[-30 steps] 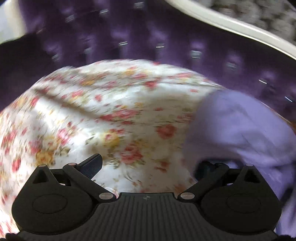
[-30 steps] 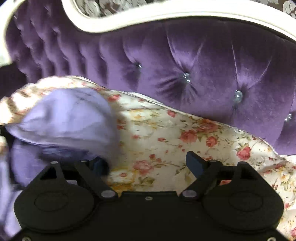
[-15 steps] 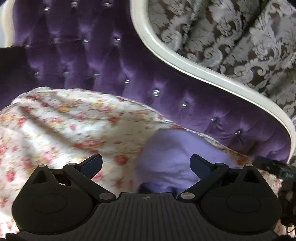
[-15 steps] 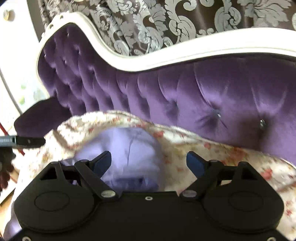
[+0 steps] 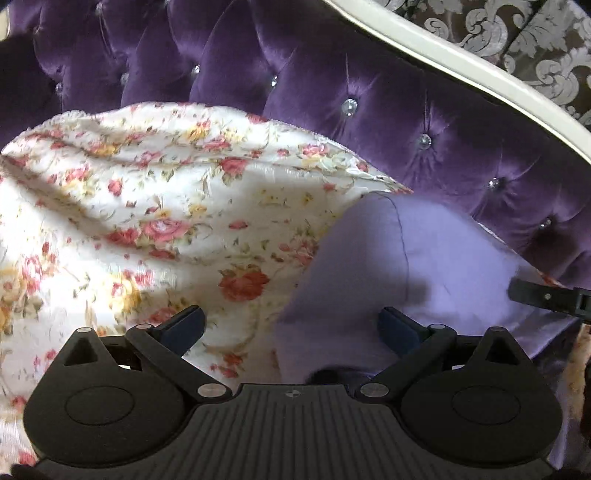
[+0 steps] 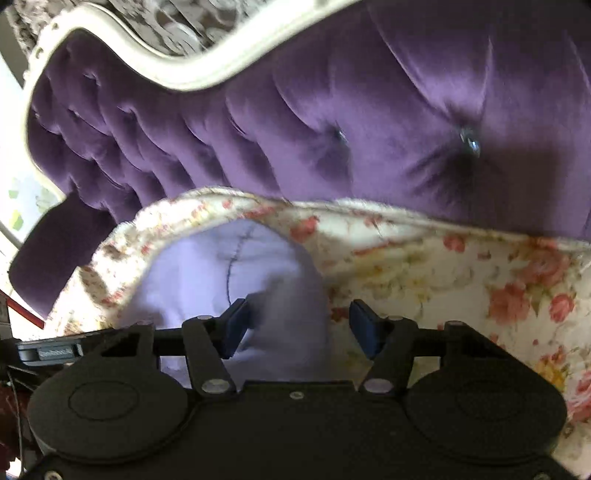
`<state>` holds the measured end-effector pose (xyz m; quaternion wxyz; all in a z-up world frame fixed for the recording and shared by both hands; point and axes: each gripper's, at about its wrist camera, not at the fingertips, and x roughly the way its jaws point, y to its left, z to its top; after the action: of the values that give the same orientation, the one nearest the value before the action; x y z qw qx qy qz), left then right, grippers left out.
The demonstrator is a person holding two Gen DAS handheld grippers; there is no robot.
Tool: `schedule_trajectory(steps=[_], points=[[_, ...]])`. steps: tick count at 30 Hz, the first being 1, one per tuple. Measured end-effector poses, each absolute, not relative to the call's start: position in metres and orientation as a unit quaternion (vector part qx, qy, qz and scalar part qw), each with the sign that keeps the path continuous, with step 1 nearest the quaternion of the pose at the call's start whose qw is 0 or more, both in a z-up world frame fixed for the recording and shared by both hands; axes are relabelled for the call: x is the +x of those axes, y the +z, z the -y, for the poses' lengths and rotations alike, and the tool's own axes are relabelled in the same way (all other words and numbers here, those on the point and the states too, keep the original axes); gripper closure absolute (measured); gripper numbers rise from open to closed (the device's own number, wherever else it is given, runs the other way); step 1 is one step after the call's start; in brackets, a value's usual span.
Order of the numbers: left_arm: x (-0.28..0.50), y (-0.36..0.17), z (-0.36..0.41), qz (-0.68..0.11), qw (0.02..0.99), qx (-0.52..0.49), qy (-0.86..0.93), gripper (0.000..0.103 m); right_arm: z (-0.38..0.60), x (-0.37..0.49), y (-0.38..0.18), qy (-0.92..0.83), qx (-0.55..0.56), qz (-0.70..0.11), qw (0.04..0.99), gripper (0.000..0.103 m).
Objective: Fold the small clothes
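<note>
A small lavender garment (image 5: 424, 266) lies bunched on a floral-print cover (image 5: 155, 206) spread over the seat of a purple tufted sofa (image 5: 369, 110), close under the sofa's buttoned back. The cloth is plain and pale, with a dark stitched seam curving down its rounded top and soft folds lower down; its shape as a piece of clothing cannot be made out. The left tool (image 5: 291, 325) hangs over the garment's left edge with jaws spread wide, one pad over the floral cover, the other over the lavender cloth, gripping nothing. The right tool (image 6: 299, 325) has just been closing, its jaws now about half apart with a fold of the garment (image 6: 240, 273) between them; whether the pads press on the cloth is unclear. Both tool bodies hide the garment's near edge, and the right wrist view is blurred. The sofa's cream frame (image 6: 177, 70) borders patterned wallpaper (image 5: 517, 33).
</note>
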<state>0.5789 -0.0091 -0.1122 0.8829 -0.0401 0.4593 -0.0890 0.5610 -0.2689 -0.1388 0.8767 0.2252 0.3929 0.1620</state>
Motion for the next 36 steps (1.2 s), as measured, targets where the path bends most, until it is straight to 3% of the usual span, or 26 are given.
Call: schedule_trajectory(steps=[4, 5, 6, 7, 8, 9, 10, 15, 23, 30, 36], points=[[0.582, -0.112, 0.015, -0.463, 0.881, 0.001, -0.095, 0.001, 0.276, 0.563, -0.141, 0.168, 0.250, -0.389, 0.871, 0.039], [0.582, -0.112, 0.015, -0.460, 0.882, 0.002, -0.097, 0.003, 0.276, 0.565, -0.140, 0.169, 0.247, -0.390, 0.871, 0.039], [0.582, -0.111, 0.016, -0.457, 0.884, 0.000, -0.102, 0.012, 0.275, 0.565, -0.138, 0.171, 0.241, -0.392, 0.871, 0.038], [0.580, -0.110, 0.014, -0.451, 0.886, -0.005, -0.108, 0.029, 0.274, 0.566, -0.137, 0.173, 0.234, -0.392, 0.873, 0.039], [0.579, -0.108, 0.014, -0.444, 0.888, -0.011, -0.119, 0.045, 0.272, 0.566, -0.136, 0.178, 0.224, -0.393, 0.874, 0.056], [0.577, -0.105, 0.013, -0.436, 0.890, -0.019, -0.132, 0.089, 0.269, 0.564, -0.134, 0.185, 0.215, -0.392, 0.875, 0.088], [0.575, -0.103, 0.012, -0.433, 0.891, -0.025, -0.136, 0.097, 0.266, 0.563, -0.133, 0.188, 0.211, -0.387, 0.878, 0.088], [0.554, -0.089, 0.023, -0.388, 0.909, 0.045, -0.144, 0.097, 0.250, 0.541, -0.110, 0.189, 0.150, -0.331, 0.912, 0.090], [0.492, -0.041, 0.016, -0.302, 0.935, 0.076, -0.167, 0.098, 0.250, 0.473, -0.066, 0.206, 0.101, -0.235, 0.944, 0.091], [0.409, -0.010, 0.014, -0.225, 0.952, 0.119, -0.168, 0.099, 0.248, 0.386, -0.040, 0.212, 0.049, -0.157, 0.963, 0.092], [0.323, -0.014, 0.013, -0.173, 0.952, 0.179, -0.180, 0.099, 0.246, 0.306, -0.044, 0.225, -0.016, -0.108, 0.968, 0.092]])
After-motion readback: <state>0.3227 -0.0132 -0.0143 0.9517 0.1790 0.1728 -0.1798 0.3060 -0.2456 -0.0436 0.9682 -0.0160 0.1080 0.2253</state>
